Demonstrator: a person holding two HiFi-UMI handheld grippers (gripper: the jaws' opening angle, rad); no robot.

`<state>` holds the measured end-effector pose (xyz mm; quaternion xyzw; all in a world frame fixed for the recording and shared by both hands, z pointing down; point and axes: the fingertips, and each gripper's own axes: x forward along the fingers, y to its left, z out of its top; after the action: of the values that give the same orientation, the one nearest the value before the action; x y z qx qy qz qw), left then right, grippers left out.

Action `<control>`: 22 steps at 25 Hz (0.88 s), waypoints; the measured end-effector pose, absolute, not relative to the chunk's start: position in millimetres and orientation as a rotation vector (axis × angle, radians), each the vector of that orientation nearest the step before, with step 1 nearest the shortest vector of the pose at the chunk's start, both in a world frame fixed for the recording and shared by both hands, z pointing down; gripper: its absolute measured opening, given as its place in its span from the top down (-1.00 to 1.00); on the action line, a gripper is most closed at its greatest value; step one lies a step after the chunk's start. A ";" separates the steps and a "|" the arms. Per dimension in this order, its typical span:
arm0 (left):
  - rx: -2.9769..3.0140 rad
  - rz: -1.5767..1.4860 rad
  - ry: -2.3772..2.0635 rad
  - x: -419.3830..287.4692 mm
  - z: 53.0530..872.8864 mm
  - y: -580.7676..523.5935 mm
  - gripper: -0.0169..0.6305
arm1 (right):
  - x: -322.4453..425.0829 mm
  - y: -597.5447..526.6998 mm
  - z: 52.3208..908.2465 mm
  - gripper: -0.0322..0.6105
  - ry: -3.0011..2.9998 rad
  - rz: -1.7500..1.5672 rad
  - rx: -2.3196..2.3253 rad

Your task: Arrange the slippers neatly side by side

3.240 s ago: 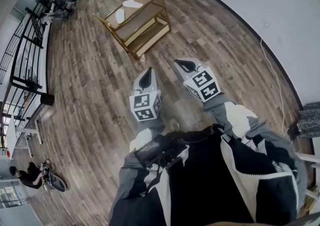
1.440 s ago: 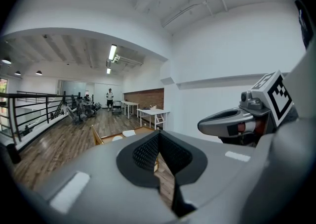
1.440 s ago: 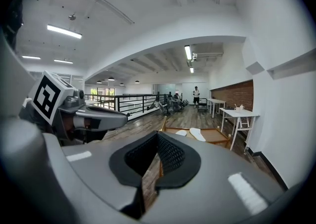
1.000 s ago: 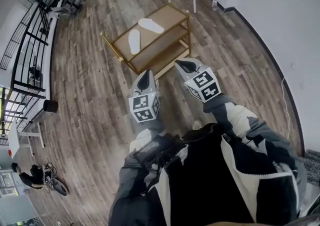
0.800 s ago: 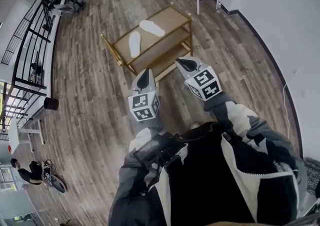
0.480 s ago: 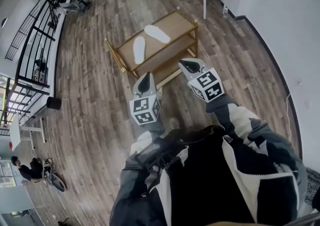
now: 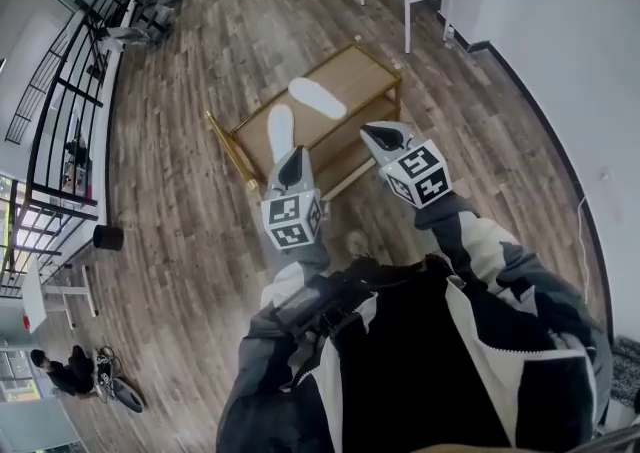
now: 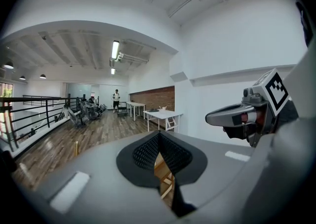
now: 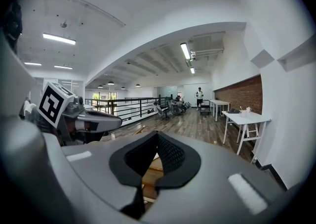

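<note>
Left tool (image 7: 292,157) and right tool (image 7: 373,132) closed, holding nothing. We part both before reaching white flat slippers (image 7: 317,98) atop wooden rack (image 7: 365,71), upper centre.

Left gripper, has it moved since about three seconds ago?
Yes. The left gripper has advanced toward the gold-framed wooden shelf rack, its tip now over the rack's near end.
</note>
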<state>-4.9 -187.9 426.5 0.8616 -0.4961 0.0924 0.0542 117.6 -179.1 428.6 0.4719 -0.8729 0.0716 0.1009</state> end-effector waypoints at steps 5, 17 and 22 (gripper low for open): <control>2.652 0.295 -1.471 -16.7 417.3 -258.7 0.92 | 99.2 -249.2 418.7 0.89 -2.576 0.200 1.425; 2.629 0.232 -1.451 -57.9 427.7 -378.7 0.91 | 41.2 -373.2 422.3 0.89 -2.575 0.161 1.373; 2.576 0.209 -1.502 -67.8 440.1 -399.9 0.92 | 35.2 -397.2 434.9 0.89 -2.578 0.168 1.303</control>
<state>-67.8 -399.9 440.1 0.8593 -0.5011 0.0697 0.0758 35.2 -397.2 434.9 0.4470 -0.8841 0.0575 0.1236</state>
